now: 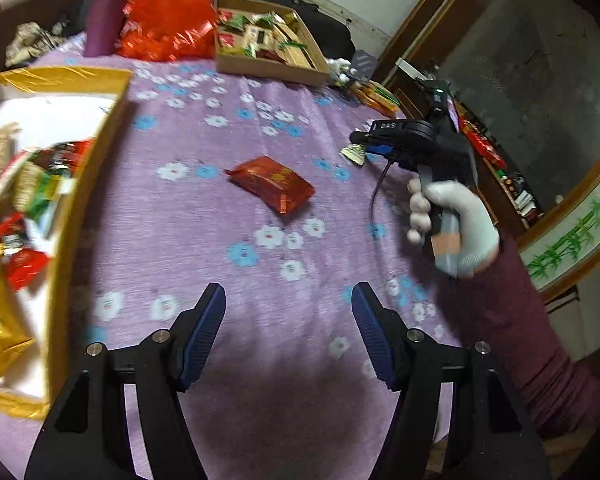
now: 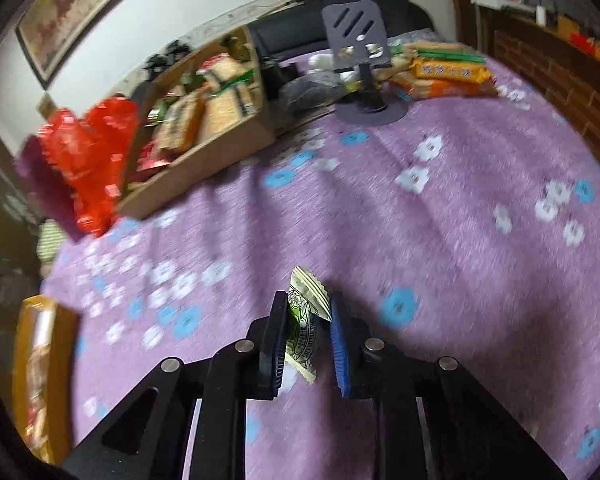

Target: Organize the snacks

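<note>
Right gripper has its jaws clamped on a small green-and-white sachet, pinched mid-body w/ the crimped end poking out ahead of the tips; it hangs clear above the purple flowered cloth. Left gripper has jaws apart, nothing between them; it points down toward a red foil packet lying flat and alone on the cloth, approx. centre.

Handling, judged: sachet looks light, thin, crinkly film; soft contents, so a gentle squeeze is enough, but the film may slip, so hold across the middle, not the seal edge. Red packet looks pillow-shaped, slick foil, probably light; best taken across its narrow width, jaws straddling the short sides.

Yellow-rimmed box to the left already holds assorted wrappers; cardboard tray at the far side also full of snacks. Which one the sachet belongs in can't be told.
</note>
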Available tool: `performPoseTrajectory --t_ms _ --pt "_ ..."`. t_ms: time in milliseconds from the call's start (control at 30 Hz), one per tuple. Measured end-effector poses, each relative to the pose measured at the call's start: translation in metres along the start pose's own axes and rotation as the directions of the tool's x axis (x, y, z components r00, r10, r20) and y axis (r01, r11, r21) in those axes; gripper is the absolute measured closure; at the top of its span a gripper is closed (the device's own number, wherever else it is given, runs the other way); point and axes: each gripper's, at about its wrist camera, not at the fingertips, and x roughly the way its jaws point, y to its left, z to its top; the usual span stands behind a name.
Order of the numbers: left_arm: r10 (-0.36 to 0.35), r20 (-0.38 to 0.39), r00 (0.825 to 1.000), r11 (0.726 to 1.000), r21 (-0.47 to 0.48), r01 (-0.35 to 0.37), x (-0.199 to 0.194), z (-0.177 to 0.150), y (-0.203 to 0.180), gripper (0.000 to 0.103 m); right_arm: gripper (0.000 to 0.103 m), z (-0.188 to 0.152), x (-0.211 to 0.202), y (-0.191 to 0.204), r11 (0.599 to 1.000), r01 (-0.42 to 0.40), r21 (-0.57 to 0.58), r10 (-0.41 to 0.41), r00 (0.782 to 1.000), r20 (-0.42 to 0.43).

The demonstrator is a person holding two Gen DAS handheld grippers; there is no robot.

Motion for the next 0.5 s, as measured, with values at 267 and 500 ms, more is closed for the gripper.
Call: performPoseTrajectory --t_ms 267,500 --pt "0.036 -0.040 0.999 0.999 -0.006 -0.036 0.047 0.038 -0.005 0.038 0.082 -0.051 -0.026 0.024 0.973 -0.219 -0.080 0.212 0.974 -0.086" --pt "0.130 -0.056 0.990 0.991 0.043 -0.128 0.093 0.073 -0.007 0.039 0.082 -0.057 -0.023 0.032 0.962 -0.206 -0.181 0.196 0.978 -0.071"
